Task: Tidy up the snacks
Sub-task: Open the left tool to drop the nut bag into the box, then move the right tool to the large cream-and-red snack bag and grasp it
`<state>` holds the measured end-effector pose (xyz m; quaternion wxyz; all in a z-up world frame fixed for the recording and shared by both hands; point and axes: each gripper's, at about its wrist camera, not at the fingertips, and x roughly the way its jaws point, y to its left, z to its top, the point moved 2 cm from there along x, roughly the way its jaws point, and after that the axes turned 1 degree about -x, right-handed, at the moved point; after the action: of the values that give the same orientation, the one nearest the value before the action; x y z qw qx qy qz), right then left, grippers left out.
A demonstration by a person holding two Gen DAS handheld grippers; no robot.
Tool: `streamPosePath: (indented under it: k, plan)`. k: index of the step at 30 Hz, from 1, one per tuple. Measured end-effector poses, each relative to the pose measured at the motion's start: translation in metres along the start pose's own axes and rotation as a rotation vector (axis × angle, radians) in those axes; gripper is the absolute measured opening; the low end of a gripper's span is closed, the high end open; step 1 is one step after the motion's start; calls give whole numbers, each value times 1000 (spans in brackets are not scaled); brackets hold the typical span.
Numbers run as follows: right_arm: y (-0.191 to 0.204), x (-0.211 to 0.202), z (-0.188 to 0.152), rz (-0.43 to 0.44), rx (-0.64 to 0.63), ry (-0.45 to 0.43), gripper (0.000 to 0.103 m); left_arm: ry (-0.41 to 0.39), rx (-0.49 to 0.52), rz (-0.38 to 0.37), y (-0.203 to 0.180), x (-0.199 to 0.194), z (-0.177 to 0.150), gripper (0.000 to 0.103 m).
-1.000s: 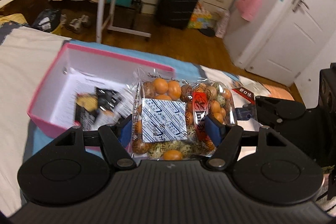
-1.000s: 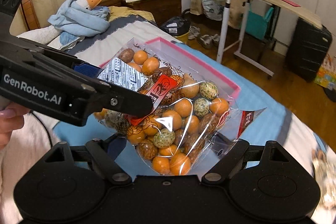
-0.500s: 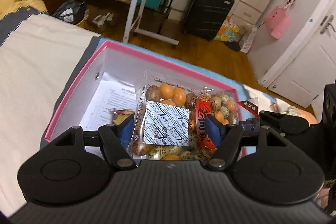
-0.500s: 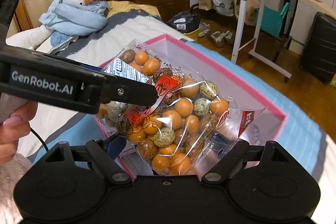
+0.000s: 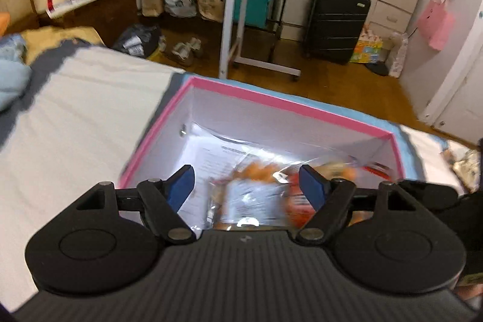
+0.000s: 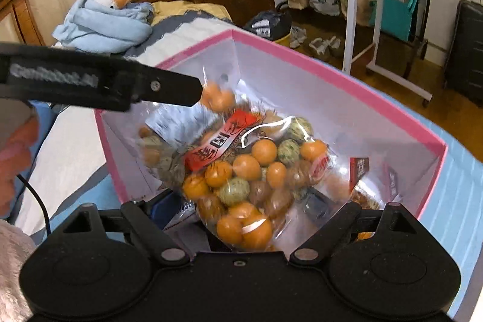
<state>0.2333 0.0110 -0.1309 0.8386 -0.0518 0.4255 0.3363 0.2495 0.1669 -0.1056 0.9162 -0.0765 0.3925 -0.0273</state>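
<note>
The left tool [image 5: 247, 184] has its blue pads [image 5: 180, 185] spread, the jaws having just been opening; the clear snack bag [image 5: 259, 195] lies blurred between and below them, and neither pad presses on it. The right tool [image 6: 256, 207] is spread wide as well. The same bag of orange, green and brown coated balls sits between its jaws, but its right fingertip is hidden behind the plastic, so whether the pads touch the bag cannot be told. Seen from the right wrist, the left tool's black finger reaches in from the left edge, over the bag's upper end.

The bag is inside the pink-rimmed box [image 6: 332, 74], above a printed sheet [image 5: 217, 159] on the box floor and a few small packets [image 6: 359, 171] near the box's right wall. The box rests on a light blue cloth [image 6: 462, 201] near the foot corner of the bed [image 5: 84, 116].
</note>
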Motion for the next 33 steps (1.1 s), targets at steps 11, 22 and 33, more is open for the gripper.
streamPosePath:
  k: [11, 22, 33]
  plan:
    - [4, -38, -5, -21, -40, -43, 90, -28, -47, -32, 1, -24, -12, 75]
    - [-2, -161, -30, -181, 2, -157, 90, -104, 93, -90, -47, -87, -27, 75]
    - [-79, -249, -106, -363, 305, -254, 90, -108, 170, -220, -119, -114, -46, 75]
